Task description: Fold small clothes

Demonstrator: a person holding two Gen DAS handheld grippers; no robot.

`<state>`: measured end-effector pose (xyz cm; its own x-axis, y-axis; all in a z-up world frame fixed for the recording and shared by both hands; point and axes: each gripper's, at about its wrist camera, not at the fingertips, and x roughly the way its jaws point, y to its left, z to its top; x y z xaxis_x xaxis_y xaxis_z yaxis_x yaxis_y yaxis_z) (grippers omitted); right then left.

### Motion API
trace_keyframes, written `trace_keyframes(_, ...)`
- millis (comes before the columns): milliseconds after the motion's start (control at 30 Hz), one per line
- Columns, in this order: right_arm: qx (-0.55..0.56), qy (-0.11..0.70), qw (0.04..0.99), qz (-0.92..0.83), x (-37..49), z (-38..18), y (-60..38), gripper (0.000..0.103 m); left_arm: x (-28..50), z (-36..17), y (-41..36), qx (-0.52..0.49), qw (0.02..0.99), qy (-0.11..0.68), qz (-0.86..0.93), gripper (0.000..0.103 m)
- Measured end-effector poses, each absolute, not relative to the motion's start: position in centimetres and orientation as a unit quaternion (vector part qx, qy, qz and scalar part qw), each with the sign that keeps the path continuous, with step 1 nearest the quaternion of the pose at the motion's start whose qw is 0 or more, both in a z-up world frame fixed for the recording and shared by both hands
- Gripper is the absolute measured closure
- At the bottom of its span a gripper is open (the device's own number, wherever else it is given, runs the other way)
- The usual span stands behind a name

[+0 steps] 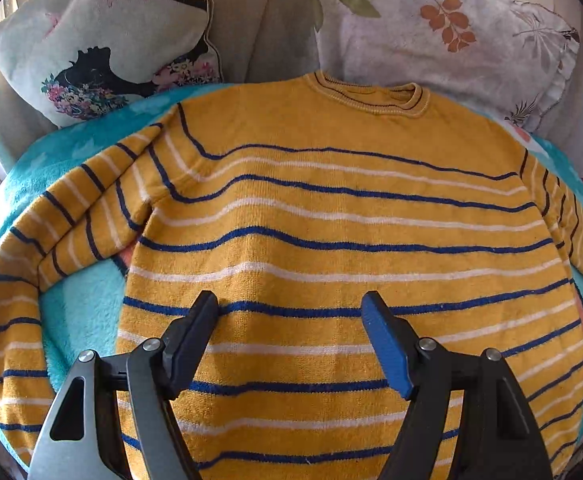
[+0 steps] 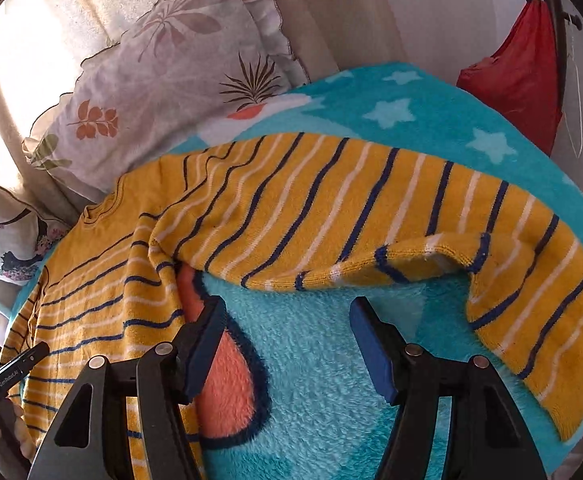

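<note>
Hovering wide-jawed and empty, each hand-held gripper (left (image 1: 289,308), right (image 2: 287,314)) overlooks the sweater (image 1: 331,216).

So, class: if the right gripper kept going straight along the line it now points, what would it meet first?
Most likely the turquoise blanket: the right gripper hangs with open, empty jaws over bare fleece, just short of the yellow striped jumper's sleeve. Depth is hard to judge, so the sleeve edge could come first.

The only writing I can read is small white lettering on the black body of my left gripper (image 2: 19,364), low beside the yellow sweater (image 2: 103,288) in my right wrist view. It looks like "GenRobot.AI", though the letters are tiny.
</note>
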<state>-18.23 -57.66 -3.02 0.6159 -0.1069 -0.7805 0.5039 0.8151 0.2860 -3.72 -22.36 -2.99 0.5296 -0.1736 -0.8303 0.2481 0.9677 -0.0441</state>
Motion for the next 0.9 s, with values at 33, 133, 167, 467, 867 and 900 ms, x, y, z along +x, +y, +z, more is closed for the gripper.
trace_keyframes(33, 0.245, 0.4, 0.865, -0.178, -18.1, -3.1, -57.5, 0.03, -3.6, -3.3, -22.4, 0.04, 0.873, 0.472, -0.119, 0.03)
trace_keyframes(133, 0.238, 0.396, 0.869, -0.179, -17.6, -3.2, -57.4, 0.026, -3.7, -3.8, -22.5, 0.043, 0.876, 0.467, -0.114, 0.026)
trace_keyframes(167, 0.238, 0.396, 0.869, -0.18, -17.5, -3.3, -57.4, 0.026, -3.7, -3.9, -22.6, 0.044, 0.877, 0.466, -0.113, 0.023)
trace_keyframes(467, 0.208, 0.4, 0.874, -0.182, -16.2, -3.9, -56.4, 0.01, -3.2, -4.8, -22.6, 0.036, 0.883, 0.455, -0.107, 0.004)
trace_keyframes(867, 0.176, 0.418, 0.873, -0.177, -15.2, -4.3, -55.5, 0.001, -3.1, -4.9, -22.7, 0.041, 0.883, 0.455, -0.112, 0.0)
trace_keyframes(900, 0.176, 0.418, 0.873, -0.177, -15.2, -4.3, -55.5, 0.001, -3.1, -4.9, -22.7, 0.041, 0.883, 0.455, -0.112, 0.0)
